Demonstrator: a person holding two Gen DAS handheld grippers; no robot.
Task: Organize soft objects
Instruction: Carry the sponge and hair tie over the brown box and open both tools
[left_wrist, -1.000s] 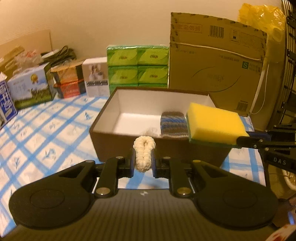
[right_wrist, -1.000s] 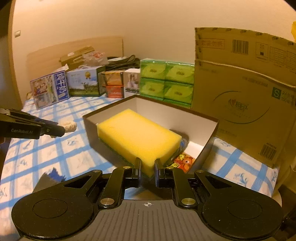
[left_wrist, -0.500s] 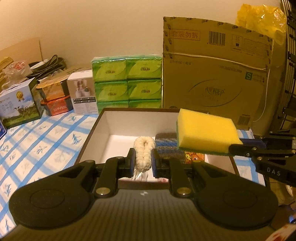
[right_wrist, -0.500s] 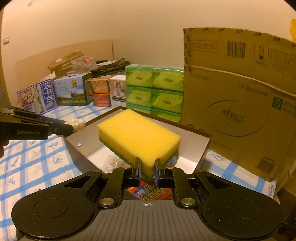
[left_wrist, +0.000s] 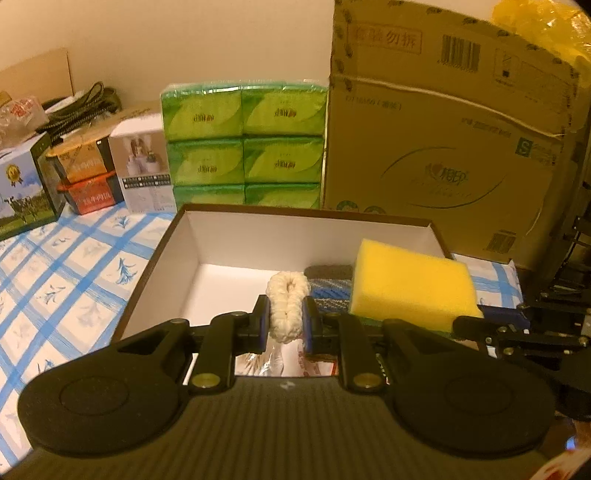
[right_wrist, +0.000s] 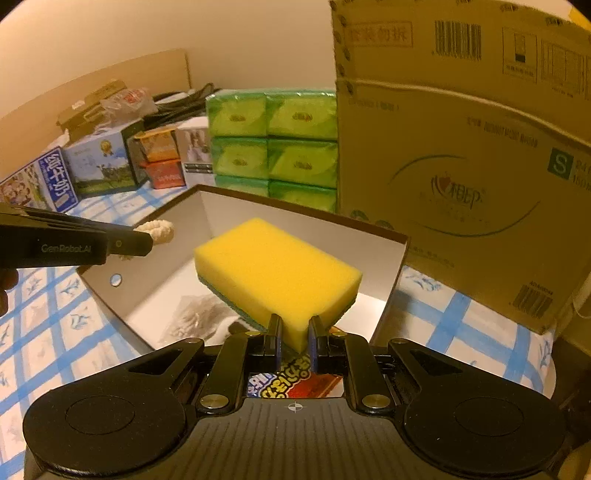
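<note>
Sponge (right_wrist: 277, 269), yellow with a green underside, is pinched at one corner between the nearly closed fingers of the right gripper (right_wrist: 294, 345), jutting forward over the open box (left_wrist: 295, 230). Between the left gripper (left_wrist: 284, 325) fingers, closed snugly, sits a cream knitted loop (left_wrist: 287, 306), also above the box. Released from here, the sponge may land on the striped cloth (left_wrist: 328, 291) just beyond the left fingers, or tip against the box wall.
</note>
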